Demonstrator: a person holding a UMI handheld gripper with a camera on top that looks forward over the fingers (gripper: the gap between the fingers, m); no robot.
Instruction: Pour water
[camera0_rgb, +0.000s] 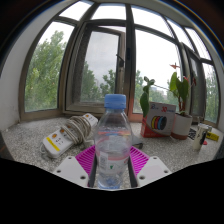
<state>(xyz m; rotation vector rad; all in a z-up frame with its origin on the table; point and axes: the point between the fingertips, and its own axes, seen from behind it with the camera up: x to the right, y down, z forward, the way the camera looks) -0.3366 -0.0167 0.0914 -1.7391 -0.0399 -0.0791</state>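
Observation:
A clear plastic water bottle (113, 140) with a blue cap stands upright between my fingers, partly filled with water. My gripper (112, 165) is shut on the bottle's lower body. The magenta pads (86, 158) press on it from both sides, with no gap showing. The bottle's base sits low between the fingers, in front of the stone windowsill (30, 135). No cup or other receiving vessel is clearly in view.
A white and yellow container (68, 133) lies on its side on the sill, left of the bottle. A colourful box (158, 122), a white pot (182, 123) and a green plant (180, 92) stand to the right. Bay windows (100, 60) close off the back.

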